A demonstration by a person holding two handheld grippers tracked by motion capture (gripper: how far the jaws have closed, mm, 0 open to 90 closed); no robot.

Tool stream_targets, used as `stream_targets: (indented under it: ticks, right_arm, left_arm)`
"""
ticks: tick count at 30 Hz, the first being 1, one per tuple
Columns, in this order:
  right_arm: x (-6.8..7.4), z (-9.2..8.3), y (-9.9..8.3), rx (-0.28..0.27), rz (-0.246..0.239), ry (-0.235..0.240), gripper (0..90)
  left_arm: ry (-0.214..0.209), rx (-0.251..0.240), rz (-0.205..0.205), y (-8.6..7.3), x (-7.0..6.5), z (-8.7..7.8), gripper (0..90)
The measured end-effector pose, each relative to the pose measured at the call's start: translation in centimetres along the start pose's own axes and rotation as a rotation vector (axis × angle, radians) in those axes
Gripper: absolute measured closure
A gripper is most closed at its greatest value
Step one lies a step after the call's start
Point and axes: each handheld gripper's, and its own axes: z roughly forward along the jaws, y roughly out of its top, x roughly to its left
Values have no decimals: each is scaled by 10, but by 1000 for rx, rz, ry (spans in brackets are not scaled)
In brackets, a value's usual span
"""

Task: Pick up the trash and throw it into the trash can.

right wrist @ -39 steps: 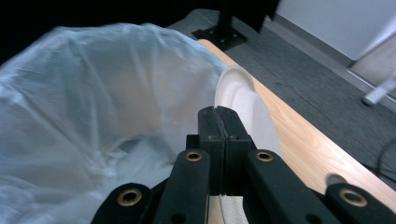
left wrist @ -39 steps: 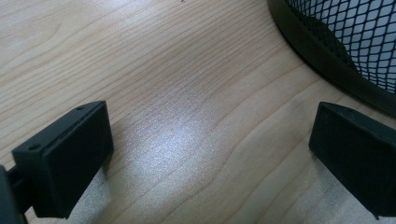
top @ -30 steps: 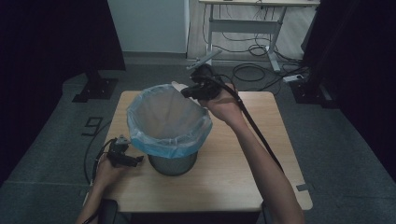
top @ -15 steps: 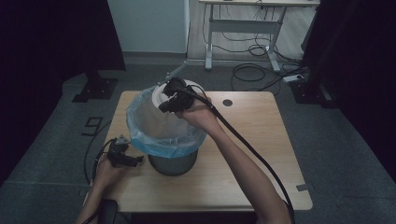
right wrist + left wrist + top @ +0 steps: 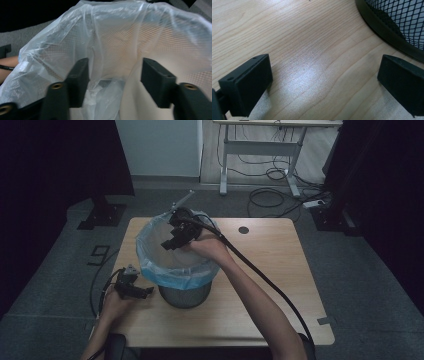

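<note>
A black mesh wastebasket [image 5: 182, 294] stands on the wooden table [image 5: 270, 270], lined with a pale blue plastic bag [image 5: 170, 270] folded over its rim. My right gripper [image 5: 168, 244] hangs over the basket's mouth and points down into the liner. Its jaws have just been opening. In the right gripper view the right gripper [image 5: 116, 80] stands open; the bag [image 5: 112, 37] lies beyond the pads, and neither pad presses on it. My left gripper [image 5: 145, 293] rests low on the table left of the basket's base. In its own view the left gripper [image 5: 324, 82] is open over bare wood, beside the basket [image 5: 402, 25].
A thick black cable [image 5: 260, 275] runs from the right gripper back along the forearm. A small round hole [image 5: 243, 230] is in the tabletop at the far side, and a notch [image 5: 325, 321] is cut into the front right edge. Floor cables and desk legs lie behind the table.
The right gripper moved left from the basket's far right rim and sank over its mouth. The left gripper has not moved.
</note>
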Motion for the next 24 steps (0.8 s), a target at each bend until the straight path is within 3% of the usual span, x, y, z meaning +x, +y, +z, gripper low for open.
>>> stream_targets:
  ticks: [1, 2, 5, 6, 11, 12, 14, 16, 24]
  right_arm:
    - [0, 0, 0, 0, 0, 0, 354]
    - [-3, -4, -1, -14, 6, -19, 262]
    - [-6, -7, -3, -20, 10, -40, 216]
    - [-10, -11, -5, -28, 19, -56, 145]
    - [-18, -20, -11, -24, 34, -98, 106]
    - [-22, -24, -16, -32, 46, -110, 36]
    - [-24, -26, -18, -40, 49, -122, 10]
    - [-30, -33, -25, -54, 58, -167, 0]
    - [-46, -51, -44, -82, 83, -223, 0]
  left_arm:
    - [0, 0, 0, 0, 0, 0, 0]
    - [0, 0, 0, 0, 0, 0, 0]
    - [0, 0, 0, 0, 0, 0, 0]
    - [0, 0, 0, 0, 0, 0, 0]
    - [0, 0, 0, 0, 0, 0, 0]
    - [0, 0, 0, 0, 0, 0, 0]
    - [0, 0, 0, 0, 0, 0, 0]
    - [0, 0, 0, 0, 0, 0, 0]
    - [0, 0, 0, 0, 0, 0, 0]
